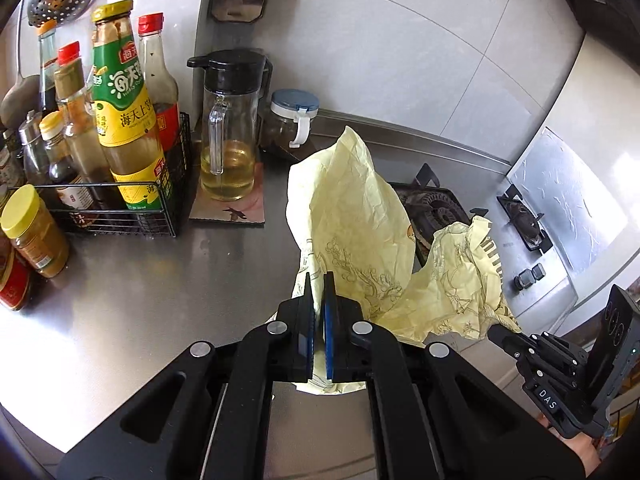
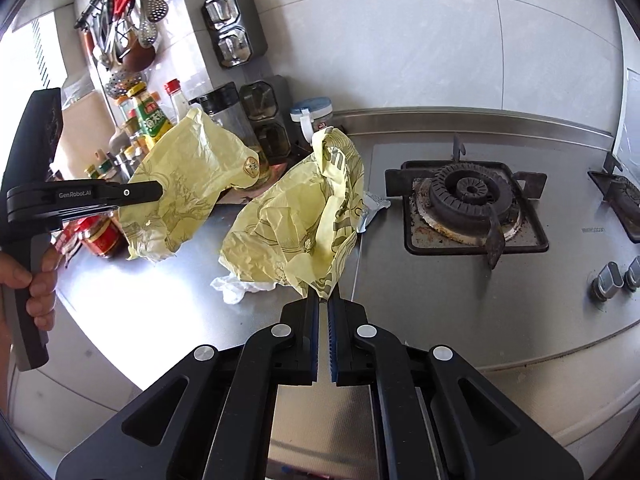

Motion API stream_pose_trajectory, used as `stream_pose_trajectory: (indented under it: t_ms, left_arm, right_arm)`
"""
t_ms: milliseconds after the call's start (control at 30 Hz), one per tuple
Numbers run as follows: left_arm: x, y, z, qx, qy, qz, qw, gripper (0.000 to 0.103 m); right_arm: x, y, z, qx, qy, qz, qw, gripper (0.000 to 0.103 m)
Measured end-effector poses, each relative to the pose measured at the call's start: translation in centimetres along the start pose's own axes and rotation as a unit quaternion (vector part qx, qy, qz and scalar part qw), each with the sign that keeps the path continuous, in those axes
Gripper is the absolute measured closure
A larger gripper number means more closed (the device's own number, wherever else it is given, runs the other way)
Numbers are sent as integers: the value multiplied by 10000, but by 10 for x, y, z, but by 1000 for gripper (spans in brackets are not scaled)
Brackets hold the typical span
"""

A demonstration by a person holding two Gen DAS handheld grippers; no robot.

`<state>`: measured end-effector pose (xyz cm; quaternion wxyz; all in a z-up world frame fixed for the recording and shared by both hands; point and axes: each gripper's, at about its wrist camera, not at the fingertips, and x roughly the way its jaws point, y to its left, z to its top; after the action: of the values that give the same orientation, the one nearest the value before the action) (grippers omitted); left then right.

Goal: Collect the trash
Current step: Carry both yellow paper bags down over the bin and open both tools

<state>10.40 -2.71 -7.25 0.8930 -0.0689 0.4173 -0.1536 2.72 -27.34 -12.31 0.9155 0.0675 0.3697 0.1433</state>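
Yellow paper bag [image 1: 352, 216] pinched — both grippers level

The bench [image 2: 460, 312] is brushed steel, smooth with a dull sheen. On it, the yellow bag [image 2: 296, 216] is thin, crinkled, matt plastic. Beside the bag, the cast-iron burner [image 2: 472, 194] looks rough and sooty.

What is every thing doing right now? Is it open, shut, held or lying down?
Left gripper: shut on the yellow paper bag.
Right gripper: shut on the same bag's other edge.
Crumpled yellow paper bag: held between both grippers, mouth spread apart.
Crumpled white tissue: lying on the steel counter, not picked up.
Black gas burner: no flame visible.
Glass oil jug with black lid: upright, lid shut, partly full.
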Motion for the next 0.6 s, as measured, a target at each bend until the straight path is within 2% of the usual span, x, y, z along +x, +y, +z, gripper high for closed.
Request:
stream_pose_trajectory:
  t_ms: [333,600]
  left_arm:
    - [-76,-8,-83,-196,-70,148,9997,101]
    - [-111,-11,-165,-402,83,129,9991,101]
  right_arm:
    - [-70,25,-48,-156,-22,346,9993,97]
    - [-96,41,-107,-192,337,649,9971,97]
